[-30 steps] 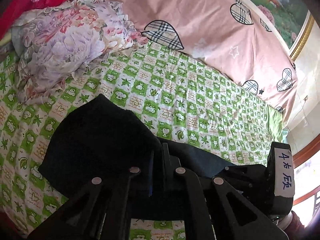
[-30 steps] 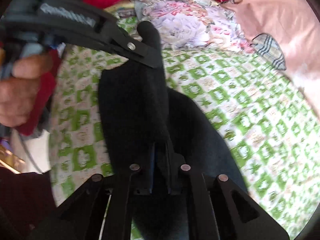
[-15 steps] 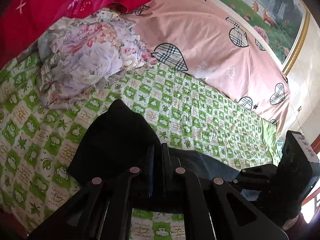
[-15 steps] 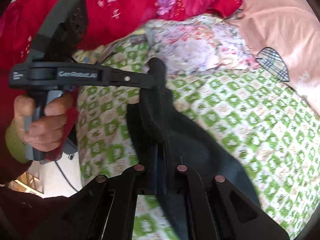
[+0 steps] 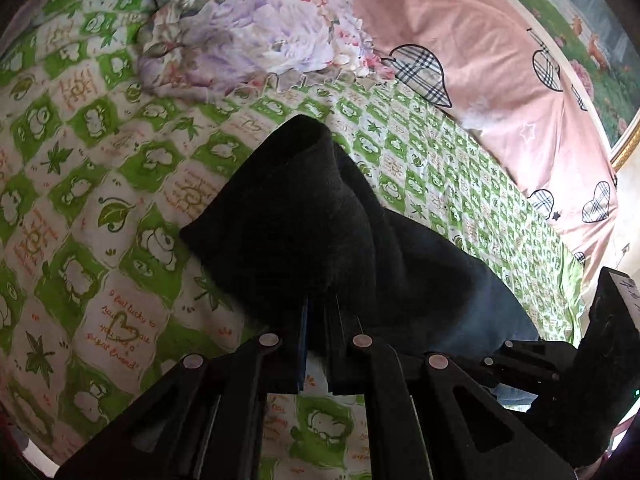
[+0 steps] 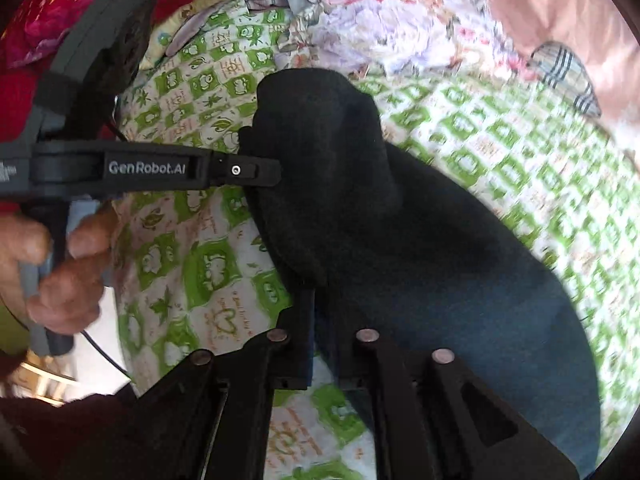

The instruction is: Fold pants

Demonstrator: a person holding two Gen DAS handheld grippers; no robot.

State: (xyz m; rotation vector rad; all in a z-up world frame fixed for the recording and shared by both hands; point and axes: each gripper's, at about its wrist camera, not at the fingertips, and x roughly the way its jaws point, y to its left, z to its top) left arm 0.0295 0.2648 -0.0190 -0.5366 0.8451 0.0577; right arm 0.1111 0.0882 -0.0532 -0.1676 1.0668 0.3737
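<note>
Both claws pinching pants.

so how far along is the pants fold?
Done: nothing visibly finished. In hand: both tongs, left and right, are shut on the dark fleecy pants, bunched above the green-checked sheet. Left: laying them flat and making the folds.

1. Dark pants, nearly black, of thick soft cloth; a blue-grey tone on the lower part in the right wrist view.
2. Spread across the bed sheet with green and white checks, running from the lower right toward the upper left.
3. One end raised off the sheet, bunched into a rounded hump.
4. Pinched at the near edge between closed tongs in both views.
5. Not yet folded flat; shape loose and uneven.
</note>
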